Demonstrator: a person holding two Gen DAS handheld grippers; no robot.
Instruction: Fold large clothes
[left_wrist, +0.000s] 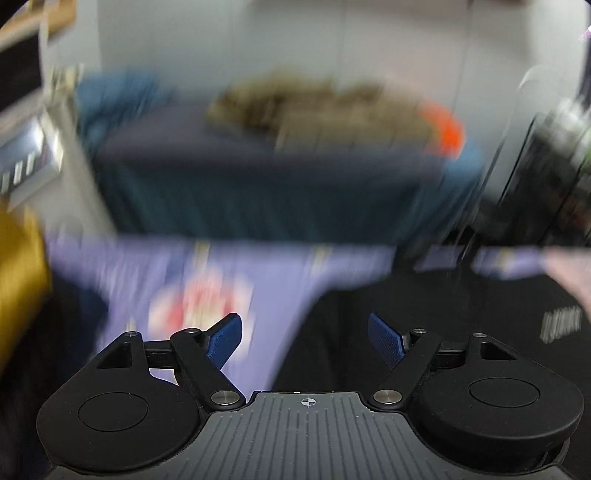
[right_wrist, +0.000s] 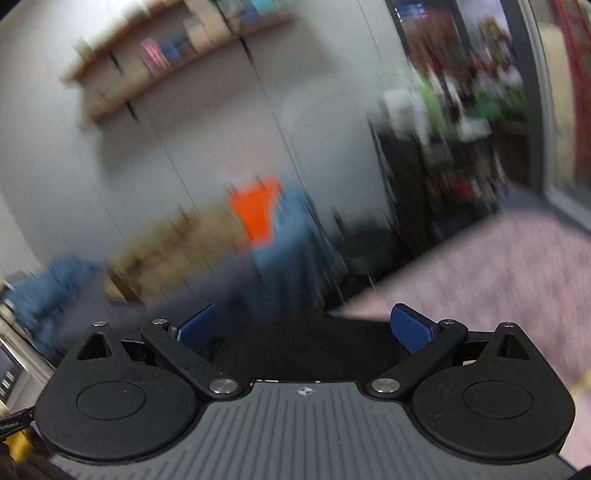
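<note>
Nearest the lenses, we have both tools gaping: the left black two-finger gripper with blue ribbed pads (left_wrist: 304, 338) stands wide with nothing between its jaws, and the right black two-finger gripper with blue pads (right_wrist: 304, 326) is just as wide and just as empty. Just past the left fingers hangs or lies the lilac printed T-shirt with a red-and-white round graphic (left_wrist: 207, 291), spread across the left half of the left wrist view over a black cloth-covered surface (left_wrist: 424, 325); we can't tell through the blur whether it is flat or bunched. From the right wrist view the shirt isn't visible at all, only black surface and a pinkish carpet (right_wrist: 498, 266). Risks as we judge them: everything beyond the grippers is smeared, so any grab point picked now is a guess, and we could pinch two layers or the black cover underneath instead of one shirt edge. With neither tool holding fabric, a fold line may drift or the shirt may slump off the edge. Farther back, the blue-draped table (left_wrist: 258, 192) carrying an olive-brown heap of clothes (left_wrist: 314, 107) and an orange garment (left_wrist: 445, 129) sits well apart, so we see little snag risk there.
</note>
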